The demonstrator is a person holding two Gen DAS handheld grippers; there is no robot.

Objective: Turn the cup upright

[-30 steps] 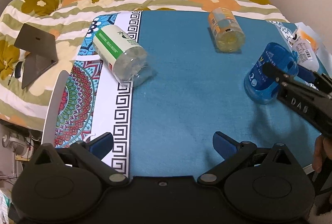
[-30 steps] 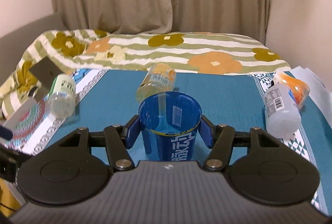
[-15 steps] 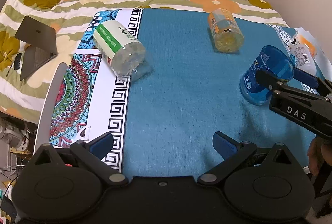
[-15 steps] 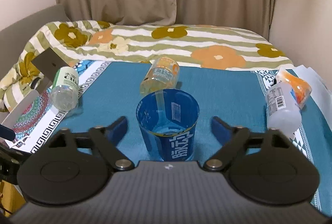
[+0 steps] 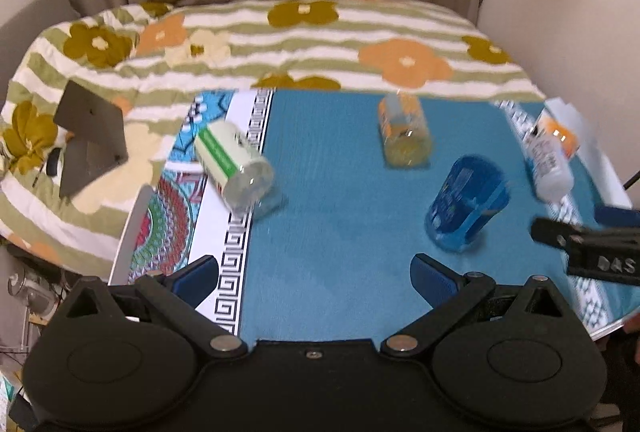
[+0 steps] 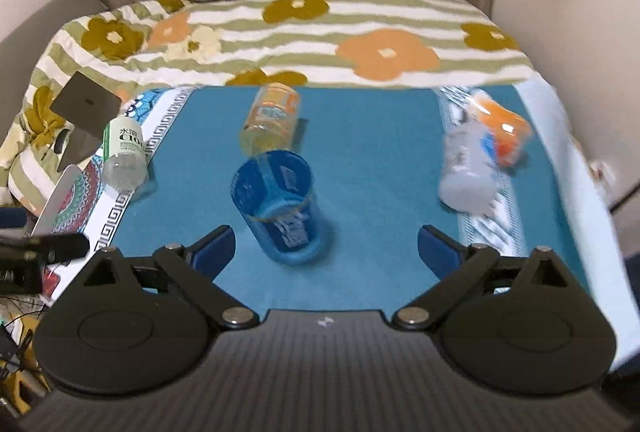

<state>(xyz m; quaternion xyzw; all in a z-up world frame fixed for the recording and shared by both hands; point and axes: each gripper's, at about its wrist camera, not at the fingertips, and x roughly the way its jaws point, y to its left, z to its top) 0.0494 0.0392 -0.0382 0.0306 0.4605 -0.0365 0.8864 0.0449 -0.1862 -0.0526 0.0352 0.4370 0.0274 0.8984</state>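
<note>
The blue translucent cup [image 6: 280, 208] stands upright, mouth up, on the teal cloth [image 6: 368, 160]. It also shows in the left wrist view [image 5: 466, 206]. My right gripper [image 6: 326, 250] is open and empty, drawn back a little nearer than the cup, which stands free beyond the gap between the fingers. In the left wrist view the right gripper [image 5: 584, 228] sits to the cup's right. My left gripper [image 5: 316, 278] is open and empty over the cloth's front edge, left of the cup.
A green-labelled bottle [image 5: 236, 170] lies on the patterned border at left. An orange-labelled bottle [image 5: 404, 130] lies behind the cup. A white bottle with orange cap [image 6: 476, 160] lies at right. A dark tablet stand [image 5: 90, 140] sits on the flowered bedspread [image 5: 320, 40].
My right gripper opened, let go of the blue cup and drew back and up. The cup stays upright on the cloth. Both cameras have lifted.
</note>
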